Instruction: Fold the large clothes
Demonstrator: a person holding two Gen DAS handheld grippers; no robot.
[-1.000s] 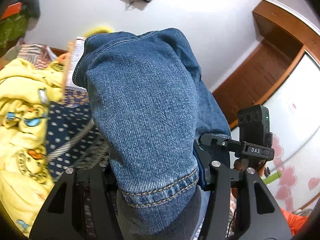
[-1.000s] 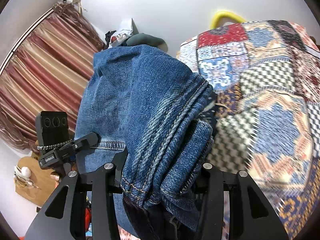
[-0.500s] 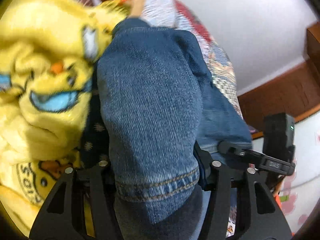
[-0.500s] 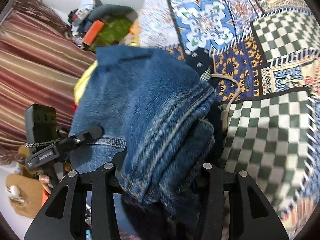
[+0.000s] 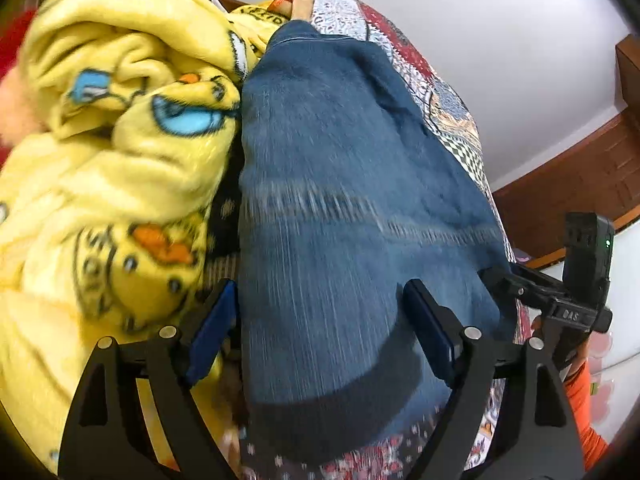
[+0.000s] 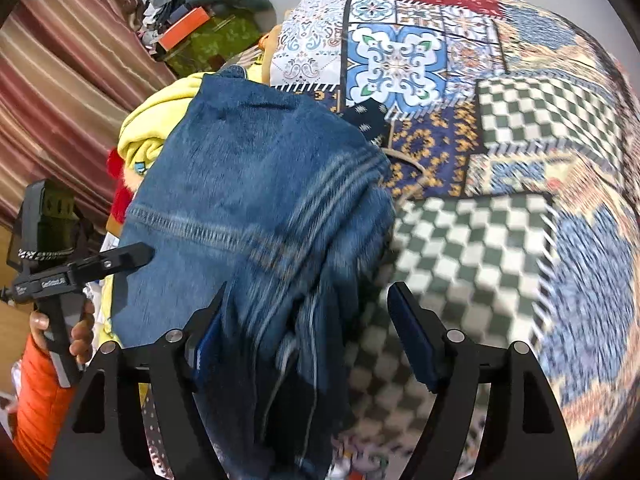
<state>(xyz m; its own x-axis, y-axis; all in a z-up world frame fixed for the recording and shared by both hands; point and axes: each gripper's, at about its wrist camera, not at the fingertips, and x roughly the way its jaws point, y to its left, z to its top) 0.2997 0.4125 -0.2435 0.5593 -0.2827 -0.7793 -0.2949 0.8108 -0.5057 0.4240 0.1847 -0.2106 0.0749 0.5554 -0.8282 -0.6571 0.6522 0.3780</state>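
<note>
Folded blue jeans [image 5: 344,184] lie on the patchwork bedspread [image 6: 520,152], against a yellow cartoon blanket [image 5: 120,128]. My left gripper [image 5: 320,320] is open, its blue-padded jaws spread on either side of the jeans' near end. My right gripper [image 6: 308,328] is open too, over the jeans' [image 6: 248,200] thick hemmed edge, with its left pad against the denim and its right pad over the checked quilt. Each view shows the other gripper at the edge: the right one [image 5: 576,280] and the left one [image 6: 60,264].
A heap of clothes and a green bag [image 6: 208,36] sit at the bed's far end by striped curtains [image 6: 60,72]. A wooden wardrobe [image 5: 580,184] stands to the right. The person's orange sleeve [image 6: 36,392] is low left. Patterned quilt spreads to the right of the jeans.
Both grippers swung down from facing the wall to the bed, laid the jeans beside the yellow blanket, and opened their jaws, letting go of the denim.
</note>
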